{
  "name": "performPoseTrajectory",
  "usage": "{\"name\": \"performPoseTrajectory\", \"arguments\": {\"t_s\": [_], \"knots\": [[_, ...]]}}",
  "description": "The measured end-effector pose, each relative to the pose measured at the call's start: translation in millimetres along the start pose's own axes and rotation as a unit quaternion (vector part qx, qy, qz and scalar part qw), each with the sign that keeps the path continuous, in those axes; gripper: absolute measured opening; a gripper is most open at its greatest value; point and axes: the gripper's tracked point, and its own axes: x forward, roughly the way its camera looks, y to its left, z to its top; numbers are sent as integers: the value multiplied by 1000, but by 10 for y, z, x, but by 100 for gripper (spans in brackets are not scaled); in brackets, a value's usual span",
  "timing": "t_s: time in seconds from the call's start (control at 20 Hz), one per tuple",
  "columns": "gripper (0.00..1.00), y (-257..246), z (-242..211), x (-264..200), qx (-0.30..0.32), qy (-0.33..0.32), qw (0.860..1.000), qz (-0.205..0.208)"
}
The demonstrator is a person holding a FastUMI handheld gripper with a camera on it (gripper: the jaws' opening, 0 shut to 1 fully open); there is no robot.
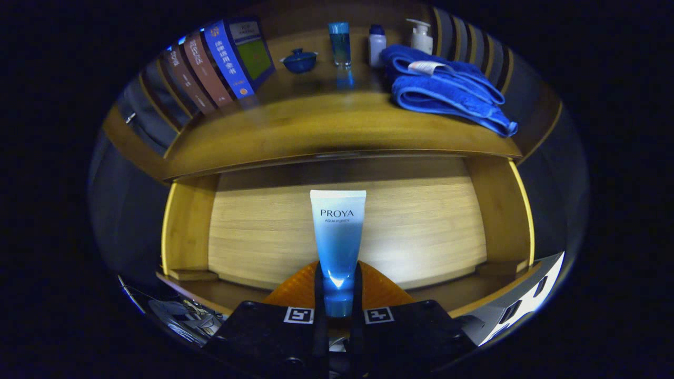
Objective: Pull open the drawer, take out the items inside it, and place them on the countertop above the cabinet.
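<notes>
Hand-held gripper (pixel 337 287): fingers drawn in close, both pressing the cap end of the tube, which it grasps.
Tube (pixel 337 239): blue-and-white cosmetic tube, held upright between the fingers, its flat crimped end pointing away from them, over the open drawer.
Drawer (pixel 347 231): pulled open just ahead of the fingers; light wooden floor bare, side walls to either side of the tube.
Bench (pixel 316 129): wooden countertop above and beyond the drawer.
Towel (pixel 447 87): folded blue towel on the bench, beyond and right of the fingers.
Books (pixel 216 66): leaning row on the bench, beyond and left.
Lidded bowl (pixel 299 59): small, blue, far side of the bench.
Bottles (pixel 377 45): tall blue tube, small bottle and pump bottle along the back.
</notes>
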Motion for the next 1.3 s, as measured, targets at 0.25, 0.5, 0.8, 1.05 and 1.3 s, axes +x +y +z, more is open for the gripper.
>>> {"name": "performPoseTrajectory", "arguments": {"t_s": [0.25,0.5,0.8,1.05,1.3], "knots": [[20,107,267,-560,-1,-49,999,14],[20,145,882,-608,-34,-50,998,-11],[20,378,1457,-71,-45,-17,999,-14],[20,410,1731,311,-31,0,999,-21],[34,463,1895,524,-21,-7,1000,-15]]}}
